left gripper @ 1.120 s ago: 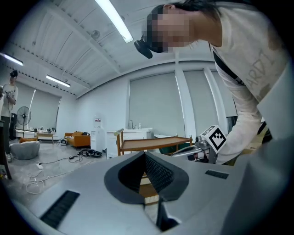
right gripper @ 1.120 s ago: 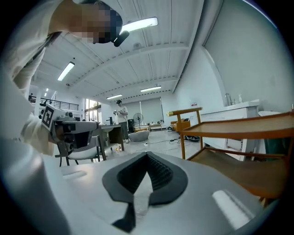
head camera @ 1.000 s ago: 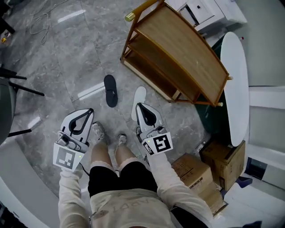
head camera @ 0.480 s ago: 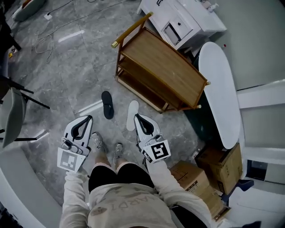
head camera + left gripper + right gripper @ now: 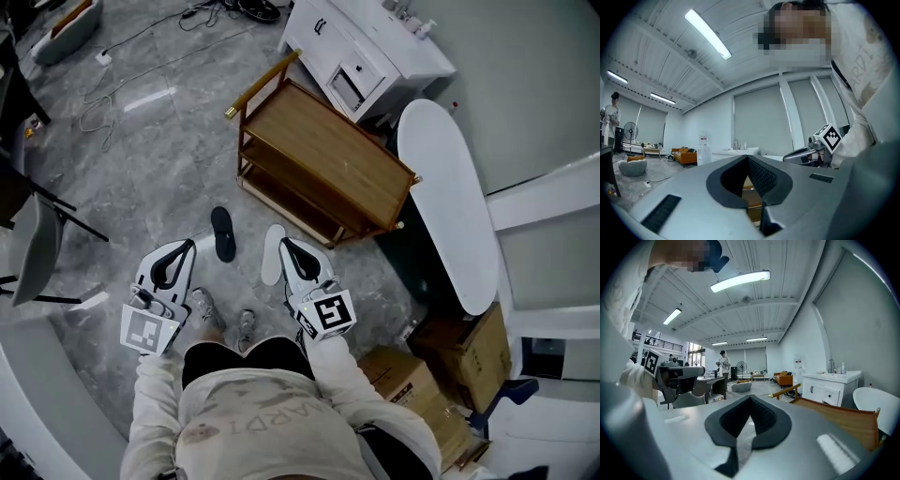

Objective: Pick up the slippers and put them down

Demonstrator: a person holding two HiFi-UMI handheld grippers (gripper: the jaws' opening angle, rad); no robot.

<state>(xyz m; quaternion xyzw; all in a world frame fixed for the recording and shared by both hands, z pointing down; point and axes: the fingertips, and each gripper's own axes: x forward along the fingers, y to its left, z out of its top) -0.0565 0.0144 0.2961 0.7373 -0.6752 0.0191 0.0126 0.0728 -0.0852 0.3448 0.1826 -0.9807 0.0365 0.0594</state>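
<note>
Nearest, at six o'clock in the head view: beige sleeves, black shorts, and shoes (image 5: pixel 204 306) planted on the floor. Just beyond, left gripper (image 5: pixel 187 248) and right gripper (image 5: pixel 289 246), side by side and well apart, pointing to twelve o'clock. Both tongs pinched fully together on nothing; ribbed pads (image 5: pixel 761 178) meeting at the tip in the left gripper view, likewise in the right gripper view.

Black slipper (image 5: pixel 222 234) flat on the floor at one o'clock from the left gripper's tip, untouched. White slipper (image 5: pixel 271 255) at three o'clock from it, apart from it, right edge hidden behind the right gripper.

Farther, at twelve to two o'clock: wooden shelf rack (image 5: pixel 323 169) tipped on its side, standing before a white cabinet (image 5: pixel 361 47). White oval tabletop (image 5: pixel 445 202) at three o'clock, cardboard boxes (image 5: pixel 464 347) at four. Grey chair (image 5: pixel 37 253) at nine, loose cables (image 5: pixel 108 94) at eleven.

Only in the gripper views: ribbed ceiling with strip lights (image 5: pixel 708 35), orange sofa (image 5: pixel 783 378), standing fan (image 5: pixel 741 366), a person (image 5: pixel 723 363) standing far off.

Underfoot everywhere, glossy grey marbled floor tiles (image 5: pixel 159 159).
</note>
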